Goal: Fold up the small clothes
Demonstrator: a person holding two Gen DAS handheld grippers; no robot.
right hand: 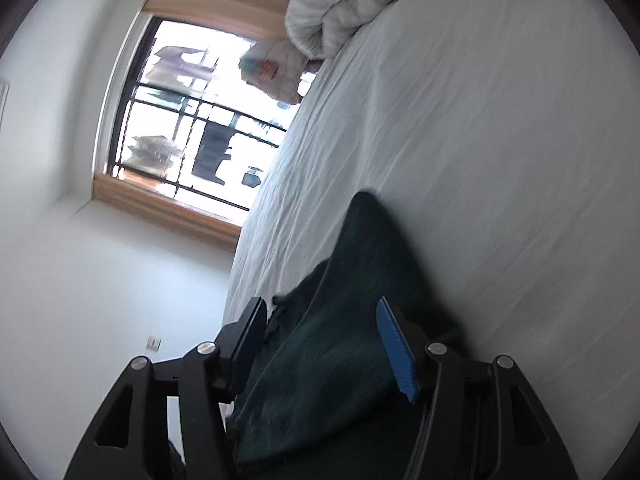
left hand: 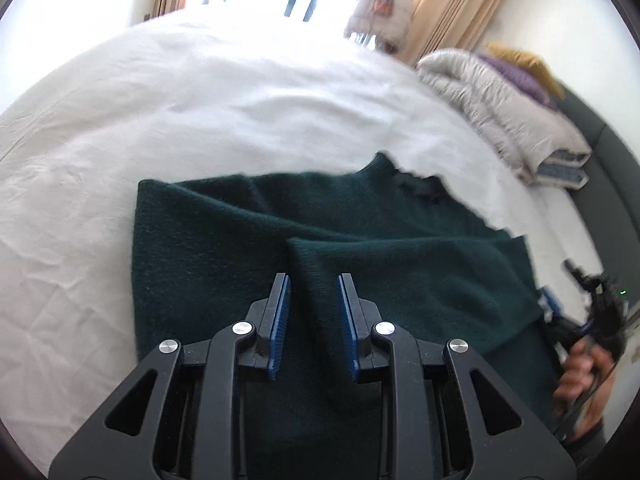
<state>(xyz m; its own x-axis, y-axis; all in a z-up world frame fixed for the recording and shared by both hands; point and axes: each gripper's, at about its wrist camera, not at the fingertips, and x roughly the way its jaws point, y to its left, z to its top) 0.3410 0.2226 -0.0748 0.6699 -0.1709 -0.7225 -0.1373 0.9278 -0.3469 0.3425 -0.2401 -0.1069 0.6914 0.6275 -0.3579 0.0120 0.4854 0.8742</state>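
Observation:
A dark green knit sweater (left hand: 280, 232) lies on the white bed sheet (left hand: 160, 120), partly folded, one sleeve laid across its body. My left gripper (left hand: 314, 284) hovers over the sleeve end with its jaws open and holds nothing. My right gripper (right hand: 320, 308) is rolled on its side at the sweater's edge; its jaws stand wide apart with sweater cloth (right hand: 340, 340) lying between them, not clamped. The right gripper and the hand on it also show blurred at the right edge of the left wrist view (left hand: 588, 320).
A folded grey-beige quilt (left hand: 500, 108) with purple and yellow pillows lies at the bed's far right. A window with beige curtains (left hand: 460, 0) is behind the bed. The wall and window (right hand: 192, 128) fill the left of the right wrist view.

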